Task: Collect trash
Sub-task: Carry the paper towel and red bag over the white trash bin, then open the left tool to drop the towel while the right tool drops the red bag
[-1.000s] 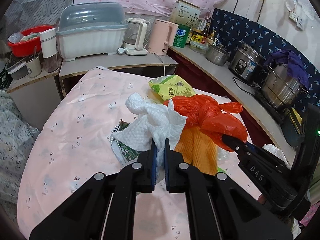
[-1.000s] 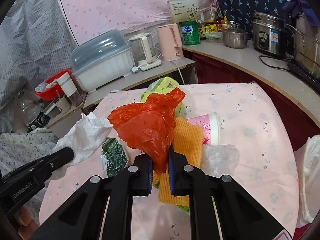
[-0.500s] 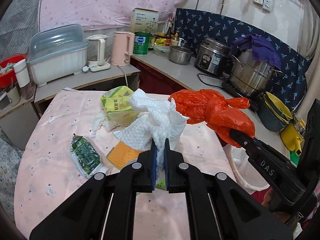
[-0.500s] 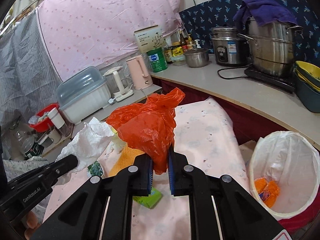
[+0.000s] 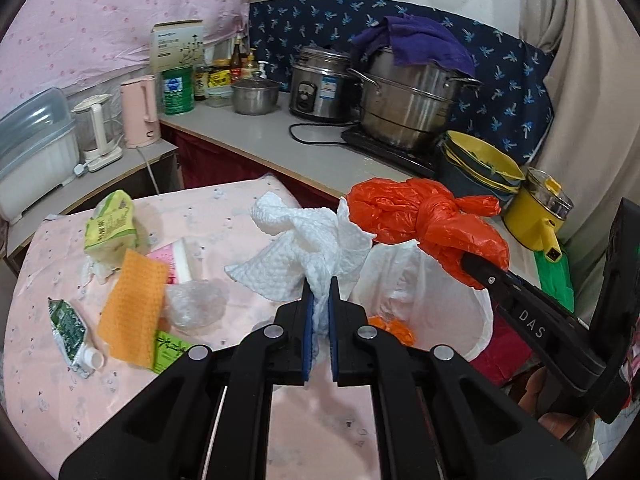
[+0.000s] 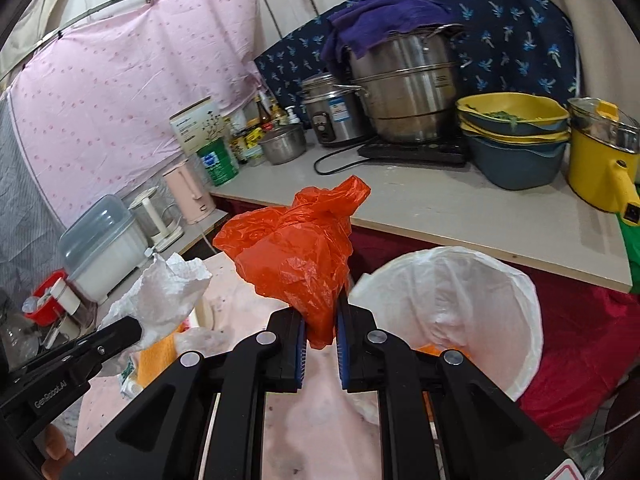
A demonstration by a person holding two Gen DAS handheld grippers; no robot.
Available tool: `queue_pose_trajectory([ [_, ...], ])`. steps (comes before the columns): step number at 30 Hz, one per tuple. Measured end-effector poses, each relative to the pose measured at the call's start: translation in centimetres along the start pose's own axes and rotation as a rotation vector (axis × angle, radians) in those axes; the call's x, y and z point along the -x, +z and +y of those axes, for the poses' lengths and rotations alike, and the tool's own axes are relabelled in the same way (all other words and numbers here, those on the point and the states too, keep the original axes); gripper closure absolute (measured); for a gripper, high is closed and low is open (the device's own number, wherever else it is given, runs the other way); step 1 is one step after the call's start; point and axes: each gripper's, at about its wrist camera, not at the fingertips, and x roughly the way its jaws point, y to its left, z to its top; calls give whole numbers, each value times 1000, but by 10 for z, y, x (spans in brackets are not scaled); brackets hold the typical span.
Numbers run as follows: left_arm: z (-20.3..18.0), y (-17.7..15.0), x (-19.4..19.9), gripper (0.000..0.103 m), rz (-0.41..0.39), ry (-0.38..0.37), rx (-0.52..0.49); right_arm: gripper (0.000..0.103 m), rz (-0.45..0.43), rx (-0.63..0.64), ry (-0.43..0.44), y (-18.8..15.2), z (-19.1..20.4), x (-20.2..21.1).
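"DAS" in white on right gripper [image 5: 472,264] finger, seen from left wrist cam. "GenRobot.AI" on left gripper [image 6: 132,330] finger, right wrist cam. Yellow-green packet [image 5: 110,226], green can [image 5: 178,90], box [image 5: 176,46]: print there but too small/blurry to read.

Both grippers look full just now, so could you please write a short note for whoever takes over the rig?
Left gripper: shut on the white paper towel, held up near the bin.
Right gripper: shut on the orange plastic bag, beside the bin's rim.
Done: some orange trash lies in the bin.
Left: drop both pieces in; then collect the orange sponge cloth, green packet, yellow-green bag and clear wrapper from the table.
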Motion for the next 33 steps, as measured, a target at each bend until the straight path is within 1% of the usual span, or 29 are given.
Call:
queue_pose_trajectory([
  [5,-43,-3,-26,97,48,-64,-56,91,-14,-63,-75,-5,-51,13],
  [9,-70,-7,-45,97,90,-120,-90,91,-17,-100,-118,-9,-82,20],
  [13,-94,-12,-63,97,126,-165,-120,91,-16,-123,-152,-13,-102,23],
  [17,-109,-16,-80,96,153,-206,-130,91,-12,-142,-168,-17,-117,25],
  [20,-115,-19,-91,95,168,-216,-138,91,-10,-148,-181,-19,-124,26],
  [21,-117,-20,-95,94,175,-218,-141,91,-9,-152,-183,-20,-125,26],
  [22,-118,-21,-99,84,184,-209,-142,91,-7,-155,-184,-20,-127,25],
  [23,-118,-21,-102,68,185,-201,-137,91,-7,-159,-186,-20,-128,25],
  [24,-117,-22,-103,62,176,-197,-130,91,-6,-161,-187,-20,-130,24],
  [25,-116,-23,-104,57,165,-193,-125,91,-5,-163,-187,-20,-131,23],
  [33,-103,-21,-108,56,155,-159,-103,91,19,-155,-176,-23,-129,13],
])
